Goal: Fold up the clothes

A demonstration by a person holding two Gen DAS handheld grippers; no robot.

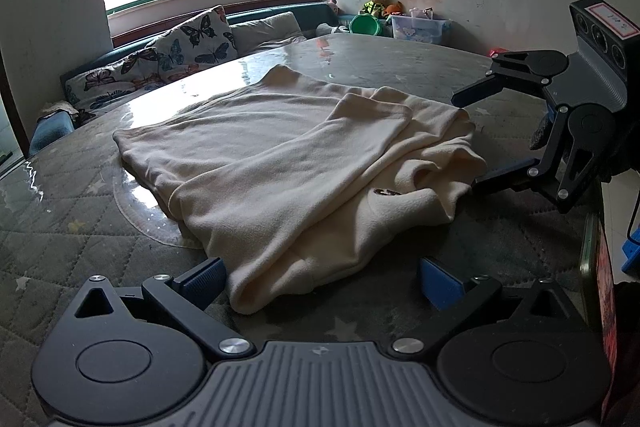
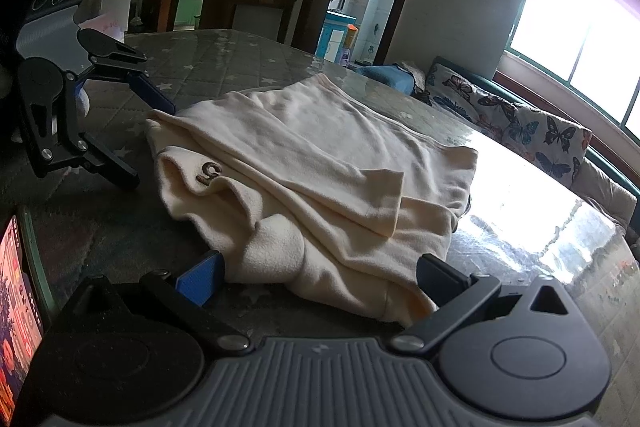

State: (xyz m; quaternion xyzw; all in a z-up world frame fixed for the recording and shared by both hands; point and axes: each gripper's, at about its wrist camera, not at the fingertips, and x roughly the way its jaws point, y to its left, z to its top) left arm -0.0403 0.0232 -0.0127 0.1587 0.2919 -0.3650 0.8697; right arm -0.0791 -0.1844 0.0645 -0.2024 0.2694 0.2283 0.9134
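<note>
A cream fleece garment (image 1: pixel 288 163) lies partly folded on the quilted table, one sleeve laid across its body and a small brown logo near its collar (image 2: pixel 208 173). My left gripper (image 1: pixel 320 281) is open, its blue pads on either side of the garment's near corner, which lies between them. My right gripper (image 2: pixel 320 277) is open at the garment's other near edge (image 2: pixel 320 187), its fingers either side of a bunched fold. Each gripper shows in the other's view: the right one (image 1: pixel 466 141) and the left one (image 2: pixel 150 143), both open beside the cloth.
The table (image 1: pixel 60 227) has a grey star-quilted cover under glossy plastic. A phone with a lit screen (image 2: pixel 18 291) stands at its near edge. A sofa with butterfly cushions (image 1: pixel 192 43) runs along the far side under the window. Toys and a bin (image 1: pixel 416 27) sit by the wall.
</note>
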